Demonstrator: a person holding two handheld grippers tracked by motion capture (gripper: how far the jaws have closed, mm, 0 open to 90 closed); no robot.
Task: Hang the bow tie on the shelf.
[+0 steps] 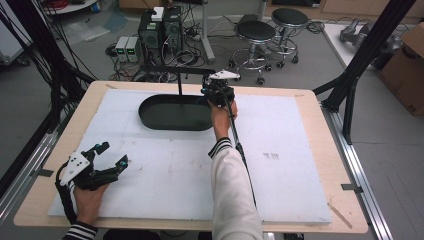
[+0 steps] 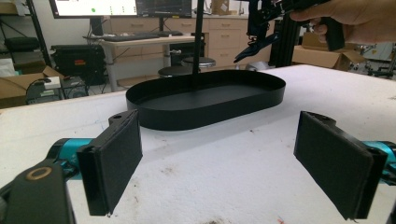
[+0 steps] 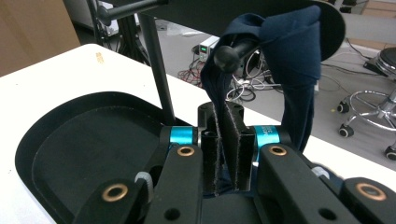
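Observation:
A dark blue cloth [image 3: 289, 51] hangs over the knobbed end of a black horizontal rod [image 3: 227, 58]. My right gripper [image 3: 227, 140] is shut on the cloth's lower part, just below the rod. The rod belongs to a stand whose upright pole [image 3: 156, 65] rises from a black oval tray [image 3: 93, 144]. In the high view the right gripper [image 1: 216, 92] is held at the tray's [image 1: 170, 114] right end. My left gripper [image 1: 112, 154] rests near the table's front left, open and holding nothing; its jaws [image 2: 219, 163] point at the tray [image 2: 205, 109].
A white foam board [image 1: 280, 150] covers the wooden table [image 1: 320, 150]. Beyond the far edge stand two stools [image 1: 255, 35] and computer boxes [image 1: 160, 30] with cables. A black frame post [image 1: 360, 65] stands off the table's right side.

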